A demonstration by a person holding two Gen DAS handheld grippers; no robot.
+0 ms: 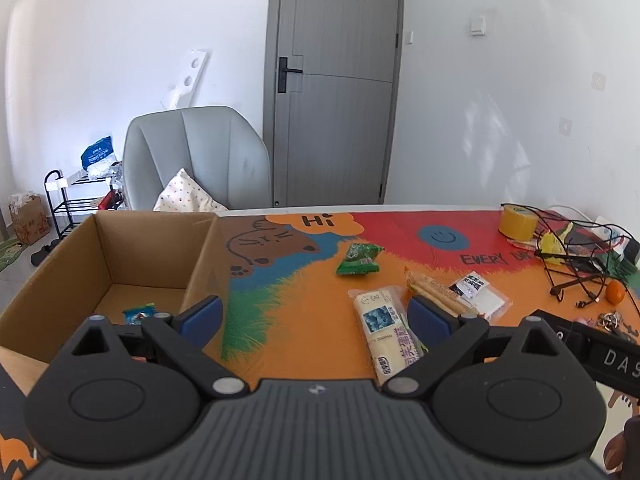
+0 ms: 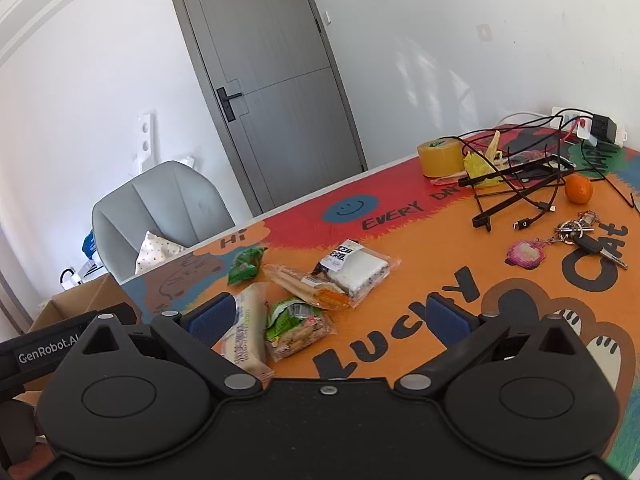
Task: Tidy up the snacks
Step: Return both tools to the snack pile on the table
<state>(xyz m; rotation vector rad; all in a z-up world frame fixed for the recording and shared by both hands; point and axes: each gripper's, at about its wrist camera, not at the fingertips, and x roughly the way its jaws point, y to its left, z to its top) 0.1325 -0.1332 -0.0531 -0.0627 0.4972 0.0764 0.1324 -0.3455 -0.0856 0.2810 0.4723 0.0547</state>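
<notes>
Both claws, left claw (image 1: 316, 314) and right claw (image 2: 326, 314), hang over the bench (image 2: 420, 240) with jaws apart, holding nothing. Snacks lie loose at mid-frame: long white packet (image 2: 248, 324), green-topped bag (image 2: 294, 326), clear-wrapped cake (image 2: 356, 268), small green packet (image 1: 357, 259). Farther left, the cardboard box (image 1: 148, 256) already holds one blue packet (image 1: 139, 314). Risk: overlapping slippery wrappers could make a grip drag a neighbouring snack.

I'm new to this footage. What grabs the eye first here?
The loud orange and red cartoon table mat dominates. A cluster of snack packets lies mid-table just ahead of the right gripper, whose jaws stand wide apart. A cardboard box sits at the table's left edge, one small packet inside.
</notes>
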